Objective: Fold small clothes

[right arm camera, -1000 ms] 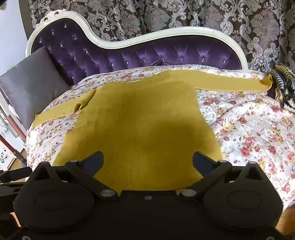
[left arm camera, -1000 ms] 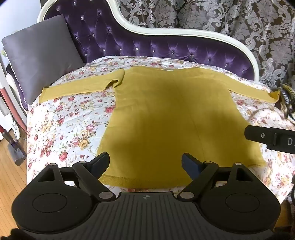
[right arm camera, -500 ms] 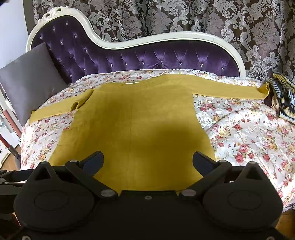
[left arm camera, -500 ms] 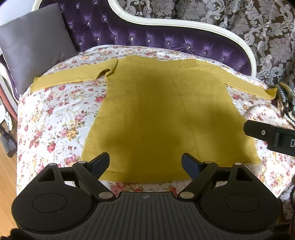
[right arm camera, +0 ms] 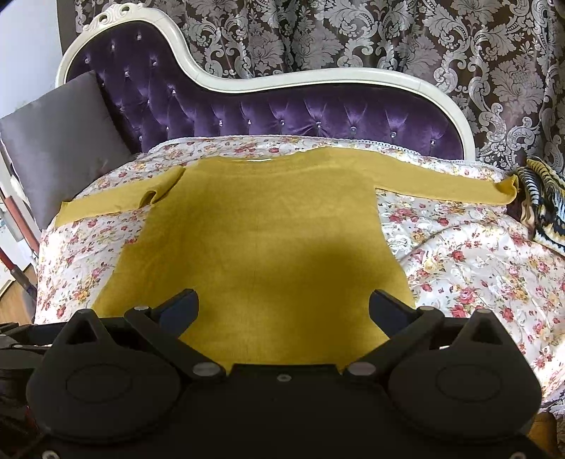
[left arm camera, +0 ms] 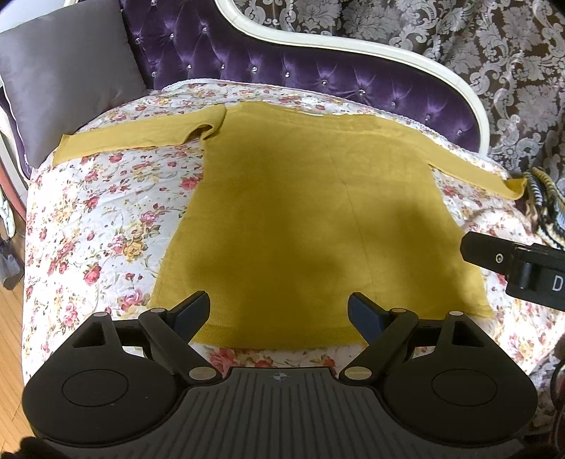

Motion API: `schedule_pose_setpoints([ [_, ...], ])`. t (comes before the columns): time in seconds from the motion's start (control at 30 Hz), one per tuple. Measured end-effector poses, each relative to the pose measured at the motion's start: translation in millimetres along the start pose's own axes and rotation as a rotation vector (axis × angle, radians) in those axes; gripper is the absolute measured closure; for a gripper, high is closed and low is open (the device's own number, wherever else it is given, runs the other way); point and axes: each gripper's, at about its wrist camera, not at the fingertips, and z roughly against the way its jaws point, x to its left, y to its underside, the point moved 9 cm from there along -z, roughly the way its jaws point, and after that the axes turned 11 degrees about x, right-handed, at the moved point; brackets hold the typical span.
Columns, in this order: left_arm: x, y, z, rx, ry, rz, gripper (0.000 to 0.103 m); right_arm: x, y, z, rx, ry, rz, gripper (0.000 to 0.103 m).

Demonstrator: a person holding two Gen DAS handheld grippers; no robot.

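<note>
1. The left gripper (left arm camera: 279,312) has its jaws spread wide with nothing between them; it hovers over the near hem of the sweater, and whether the fingertips touch the cloth cannot be told.
2. The right gripper (right arm camera: 284,309) is likewise spread wide and empty, poised above the near part of the sweater's body, right of the left gripper. In the left wrist view part of the right gripper shows at the right edge, above the sweater's near right corner.
3. The mustard-yellow sweater (left arm camera: 310,219) lies flat on the floral quilt (left arm camera: 95,226), neckline at the far side and hem at the near side.
4. Its left sleeve (left arm camera: 141,136) stretches out to the left, with a small fold where it meets the body. Its right sleeve (right arm camera: 445,185) runs straight out to the right, the cuff reaching the quilt's far right edge.
5. A dark shadow falls across the middle of the sweater.
6. The quilt covers a purple tufted sofa (right arm camera: 282,116) with a white curved frame, whose backrest rises at the far side.
7. A grey cushion (left arm camera: 67,74) leans at the far left, its lower edge just beside the left cuff.
8. A striped yellow-and-black cloth (right arm camera: 543,201) lies at the far right, just beside the right cuff.
9. A patterned grey curtain (right arm camera: 353,31) hangs behind the sofa.
</note>
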Motion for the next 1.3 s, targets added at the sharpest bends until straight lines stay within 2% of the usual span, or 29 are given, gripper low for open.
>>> schedule_pose_setpoints([
  [0.73, 10.6, -7.5, 0.6, -0.014, -0.029, 0.015, 0.018, 0.0, -0.1, -4.5, 0.012, -0.012, -0.013, 0.001],
  [1.3, 20.6, -9.0, -6.4, 0.008, -0.043, 0.019, 0.018, 1.9, 0.6, -11.7, 0.026, -0.022, -0.021, 0.001],
])
